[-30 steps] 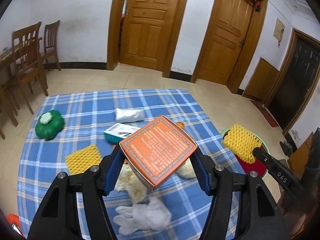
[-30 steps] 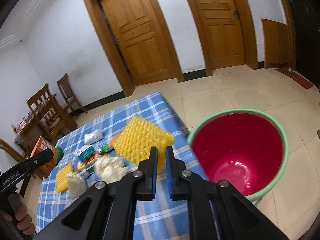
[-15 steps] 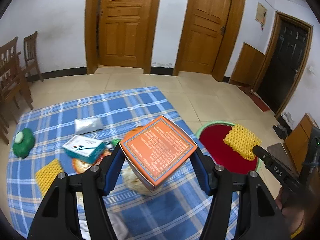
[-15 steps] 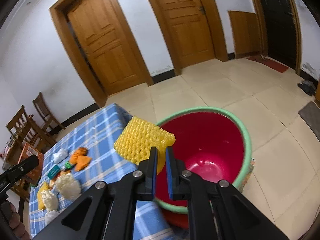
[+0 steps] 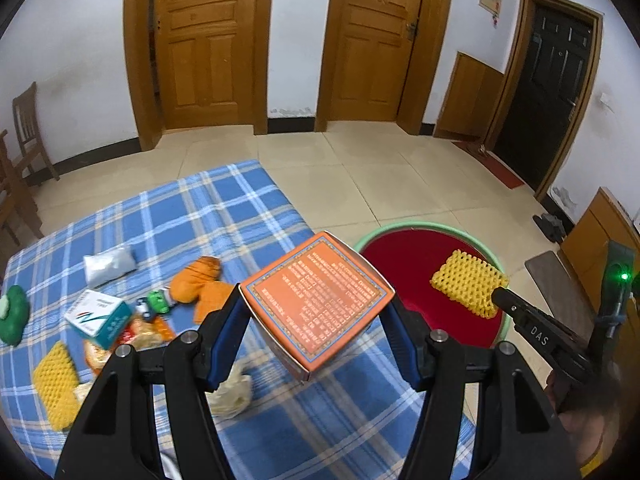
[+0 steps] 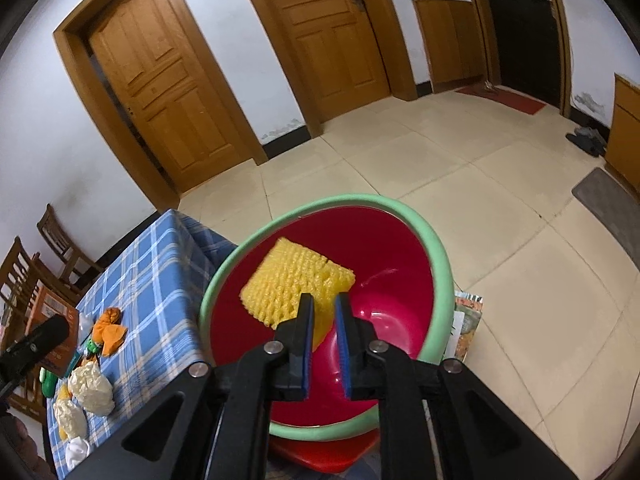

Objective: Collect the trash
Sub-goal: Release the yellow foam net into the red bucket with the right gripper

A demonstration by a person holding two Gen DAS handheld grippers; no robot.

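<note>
My left gripper [image 5: 316,304] is shut on an orange printed box [image 5: 320,300], held above the blue plaid table's [image 5: 200,208] right edge, beside the red bin with a green rim [image 5: 400,226]. My right gripper [image 6: 324,304] hangs over the bin's mouth [image 6: 436,248]. Its jaws are opening, and a narrow gap shows between the pads. A yellow foam net [image 6: 292,280] lies between and just past the tips, blurred, over the red inside. In the left wrist view the net [image 5: 468,282] still sits at the right gripper's tip [image 5: 500,294].
On the cloth lie a white packet [image 5: 108,264], a teal box [image 5: 98,314], orange peel [image 5: 200,280], a second yellow net [image 5: 54,380], a green lump [image 5: 14,316] and crumpled white bags [image 5: 232,392]. Wooden chairs [image 5: 24,136] stand at left. Tiled floor surrounds the bin.
Both grippers swung right, from over the table toward the bin. The net now hangs over the bin's inside, and the right jaws have parted slightly. The box stays gripped.
</note>
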